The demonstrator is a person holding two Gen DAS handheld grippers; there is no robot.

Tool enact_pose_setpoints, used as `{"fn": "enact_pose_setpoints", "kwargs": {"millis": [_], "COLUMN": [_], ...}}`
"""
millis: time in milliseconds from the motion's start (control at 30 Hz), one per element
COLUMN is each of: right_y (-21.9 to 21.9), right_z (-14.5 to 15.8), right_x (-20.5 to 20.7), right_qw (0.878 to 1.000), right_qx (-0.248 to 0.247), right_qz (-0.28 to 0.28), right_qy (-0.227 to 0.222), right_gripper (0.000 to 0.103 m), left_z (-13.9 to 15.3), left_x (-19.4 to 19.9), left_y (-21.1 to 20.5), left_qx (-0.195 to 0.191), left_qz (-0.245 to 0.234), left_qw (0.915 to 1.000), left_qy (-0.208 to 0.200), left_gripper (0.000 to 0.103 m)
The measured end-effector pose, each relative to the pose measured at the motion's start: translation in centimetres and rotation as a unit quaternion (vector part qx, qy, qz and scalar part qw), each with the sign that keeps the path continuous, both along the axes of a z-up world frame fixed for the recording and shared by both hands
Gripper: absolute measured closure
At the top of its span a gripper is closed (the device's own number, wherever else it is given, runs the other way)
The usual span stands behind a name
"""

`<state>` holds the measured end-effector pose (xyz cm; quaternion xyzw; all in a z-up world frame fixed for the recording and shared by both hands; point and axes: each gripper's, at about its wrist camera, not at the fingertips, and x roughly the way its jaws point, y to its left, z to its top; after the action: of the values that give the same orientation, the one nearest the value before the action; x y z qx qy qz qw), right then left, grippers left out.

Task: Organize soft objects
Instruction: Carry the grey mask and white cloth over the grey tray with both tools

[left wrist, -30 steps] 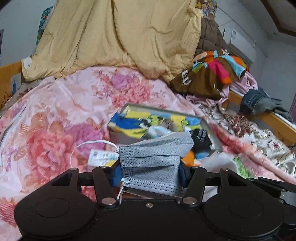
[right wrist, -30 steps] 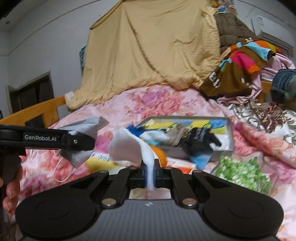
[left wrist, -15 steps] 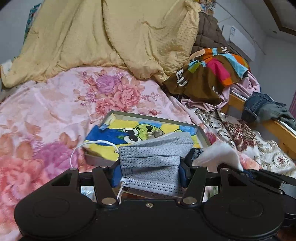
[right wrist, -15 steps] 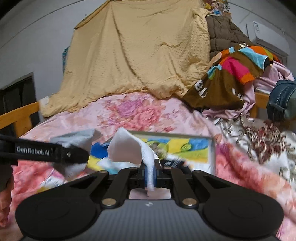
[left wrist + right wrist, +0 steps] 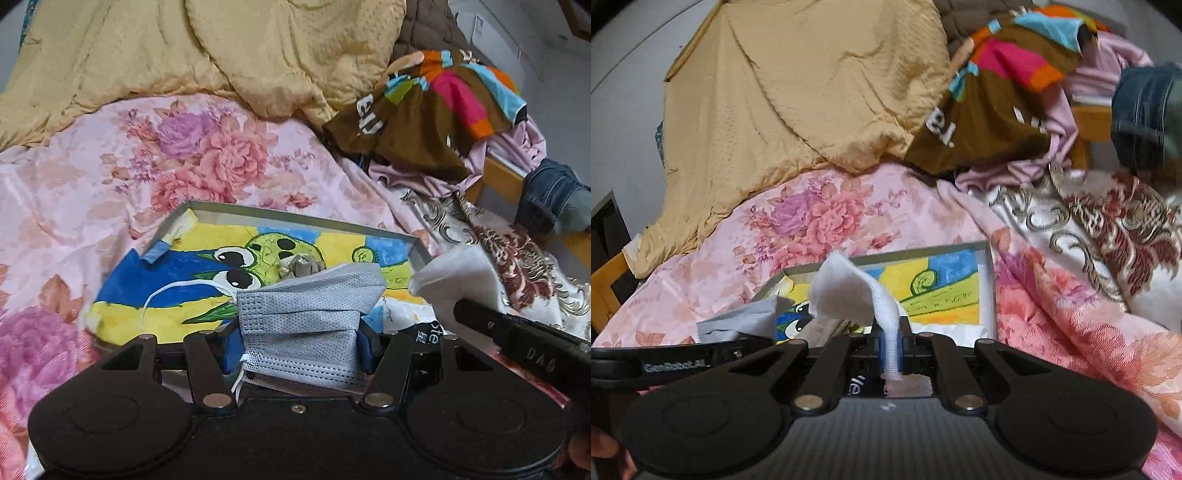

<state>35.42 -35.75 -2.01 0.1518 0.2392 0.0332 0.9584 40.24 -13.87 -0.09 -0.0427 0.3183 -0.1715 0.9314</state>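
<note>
My left gripper [image 5: 299, 347] is shut on a grey face mask [image 5: 306, 314] with a white ear loop, held over the near edge of a shallow grey tray [image 5: 295, 216] lined with a blue and yellow cartoon drawing. My right gripper [image 5: 891, 347] is shut on a white cloth [image 5: 849, 291], also over the tray [image 5: 886, 256]. The white cloth [image 5: 458, 277] and the right gripper's arm show at the right of the left wrist view. The mask [image 5: 742, 321] shows at the left of the right wrist view. A small grey-brown soft item [image 5: 301, 266] lies in the tray.
The tray sits on a pink floral bedspread [image 5: 92, 177]. A yellow quilt [image 5: 184, 55] is heaped behind it. A brown multicoloured garment [image 5: 424, 110] and jeans [image 5: 550, 199] lie at the back right by the wooden bed rail. A patterned cloth [image 5: 1089, 221] covers the right side.
Both grippers have moved forward and closer over the tray, each still holding its item. The tray now fills more of both views, and the items in its near end have dropped out of sight.
</note>
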Motion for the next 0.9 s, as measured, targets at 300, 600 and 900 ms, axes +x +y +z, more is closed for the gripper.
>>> {"fn": "enact_pose_setpoints", "kwargs": {"millis": [300,600,900], "right_y": [-1.5,-1.9,-1.9], "right_z": [-1.0,-1.2,-1.2], "right_x": [1.2,1.0,0.9], "right_qw": [0.999,0.999,0.999], "right_qx": [0.025,0.03,0.03], "right_qz": [-0.006,-0.01,-0.013], "right_qy": [0.032,0.04,0.038], "right_gripper": [0.09,0.078,0.063], "left_z": [-1.7,-2.0,-1.6], "left_x": [2.6,3.6,3.3], "left_y": [-2.6,-5.7,-5.1], "left_qx": [0.015,0.082,0.08], "left_qz": [0.015,0.009,0.023], "left_qw": [0.9996,0.9965,0.9964], "left_qy": [0.016,0.014,0.019], "left_gripper": [0.042,0.034,0.022]}}
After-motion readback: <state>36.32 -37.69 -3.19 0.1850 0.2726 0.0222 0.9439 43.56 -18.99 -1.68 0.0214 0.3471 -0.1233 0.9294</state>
